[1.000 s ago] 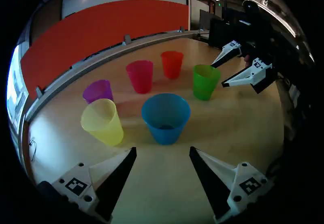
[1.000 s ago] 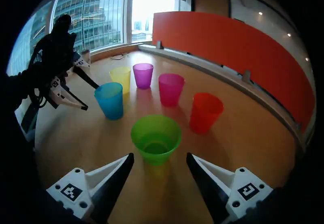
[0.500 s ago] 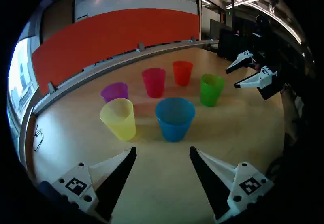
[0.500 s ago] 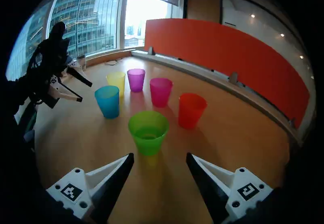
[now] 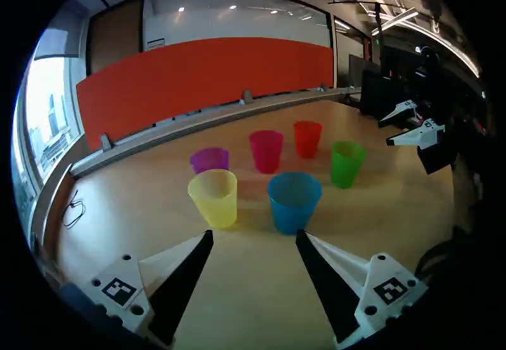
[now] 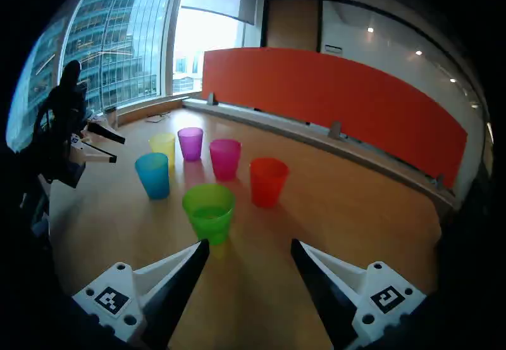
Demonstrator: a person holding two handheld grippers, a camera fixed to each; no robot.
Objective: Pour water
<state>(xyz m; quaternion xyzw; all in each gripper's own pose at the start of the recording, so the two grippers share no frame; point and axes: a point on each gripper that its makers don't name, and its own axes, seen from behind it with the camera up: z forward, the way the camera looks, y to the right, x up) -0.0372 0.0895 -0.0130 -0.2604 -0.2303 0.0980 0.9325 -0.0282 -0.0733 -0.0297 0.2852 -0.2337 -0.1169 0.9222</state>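
Note:
Several plastic cups stand upright on a wooden table [image 5: 354,204]. In the left gripper view the blue cup [image 5: 294,202] and yellow cup [image 5: 214,197] are nearest, with purple [image 5: 209,159], pink [image 5: 265,150], red [image 5: 307,138] and green [image 5: 347,163] behind. My left gripper [image 5: 253,239] is open and empty, short of the blue cup. In the right gripper view the green cup [image 6: 209,211] holds some water and sits just ahead of my open, empty right gripper [image 6: 248,247]. The left gripper [image 6: 104,147] appears there at far left, the right gripper [image 5: 401,131] at the left view's right edge.
An orange partition [image 5: 209,84] runs along the table's far edge. Tall windows [image 6: 120,52] stand beyond the table in the right gripper view. A dark cable [image 5: 74,211] lies on the table near its left edge. Bare wood [image 6: 354,204] stretches right of the cups.
Both grippers have drawn back and risen from the cups, which look smaller and farther away. Neither gripper's fingers have changed their opening.

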